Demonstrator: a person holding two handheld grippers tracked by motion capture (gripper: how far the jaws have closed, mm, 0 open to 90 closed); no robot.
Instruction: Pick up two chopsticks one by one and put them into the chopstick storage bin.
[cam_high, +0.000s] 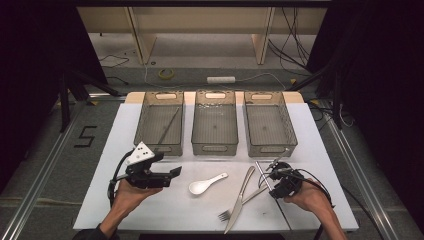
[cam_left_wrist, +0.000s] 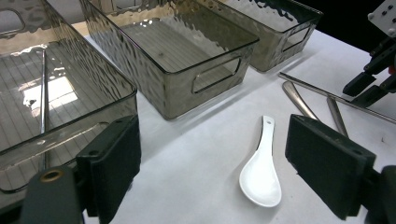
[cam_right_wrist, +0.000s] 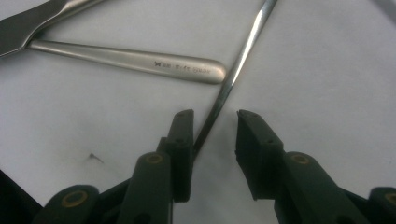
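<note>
Two spread jaws of my right hand-held gripper (cam_right_wrist: 212, 128) are straddling a thin metal rod (cam_right_wrist: 233, 70) lying flat on the bench (cam_high: 165, 205), and I am risking it skidding away, my left hand-held gripper (cam_left_wrist: 212, 158) gaping idle.

Two black hand-held grippers: left gripper (cam_high: 176, 171) with a pale grey three-cornered plate (cam_high: 139, 153) dotted with small dark holes; right gripper (cam_high: 270, 168) trailing looped black cables (cam_high: 320, 187). Flat black jaws, round brass-coloured pins at the joints. Bare forearms, dark sleeve (cam_high: 90, 233) at the left elbow.
</note>
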